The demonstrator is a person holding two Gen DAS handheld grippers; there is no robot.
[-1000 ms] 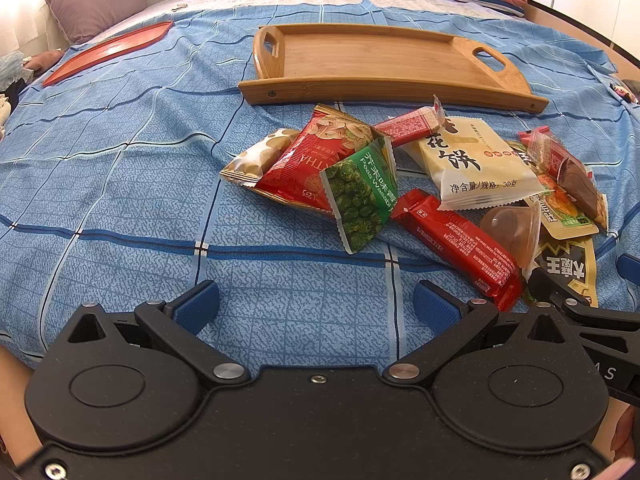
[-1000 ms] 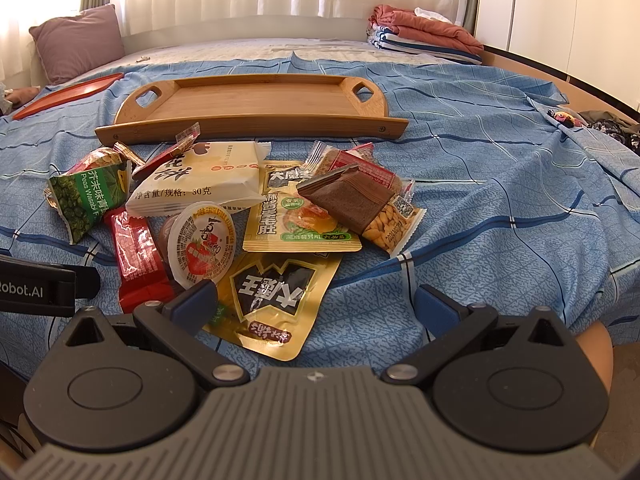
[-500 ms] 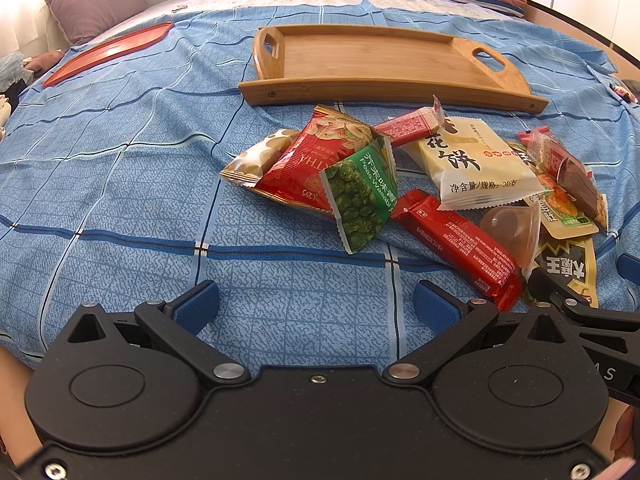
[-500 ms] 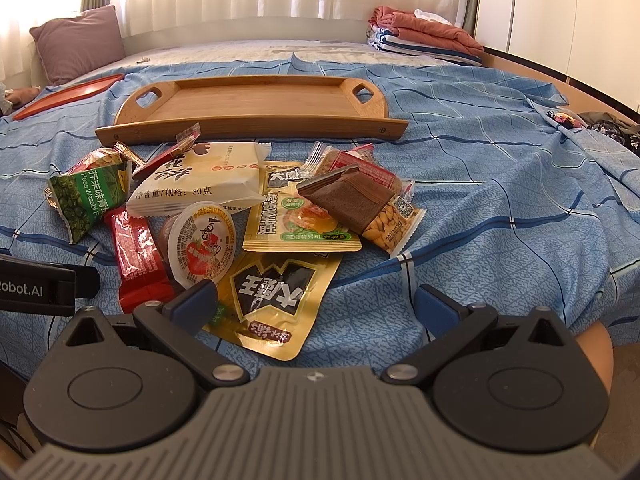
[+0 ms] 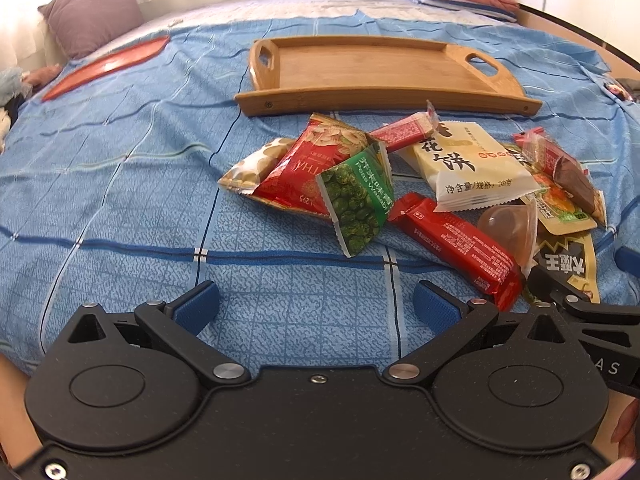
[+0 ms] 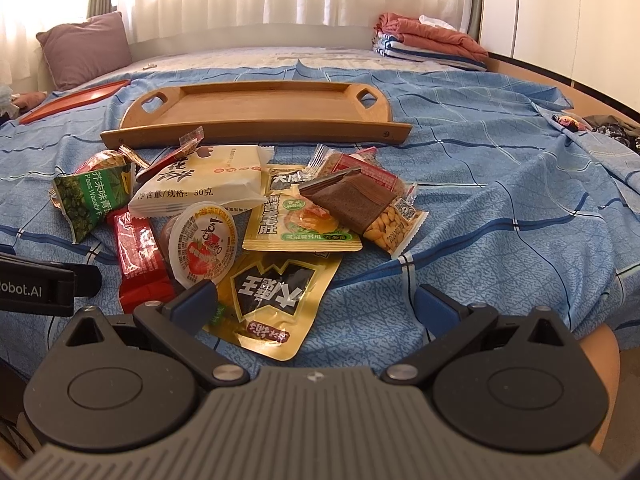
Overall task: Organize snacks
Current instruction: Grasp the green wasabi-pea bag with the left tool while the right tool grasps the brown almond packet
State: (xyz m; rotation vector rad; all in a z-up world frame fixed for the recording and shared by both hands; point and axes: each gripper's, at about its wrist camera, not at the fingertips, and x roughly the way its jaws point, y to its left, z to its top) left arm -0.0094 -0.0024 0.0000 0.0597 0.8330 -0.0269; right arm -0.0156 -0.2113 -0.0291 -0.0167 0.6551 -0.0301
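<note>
Bed with blue checked cover | empty wooden handled tray mid-bed, probably awaiting snacks | heap of snack packets beside its near rim | left tongs, right tongs both wide, holding nothing

I'm seeing the snack pile sitting on the bedspread right in front of both my grippers, with the tray lying just behind it. A pillow is sitting far back left, folded blankets far back right, and a flat dish is lying left of the tray.
</note>
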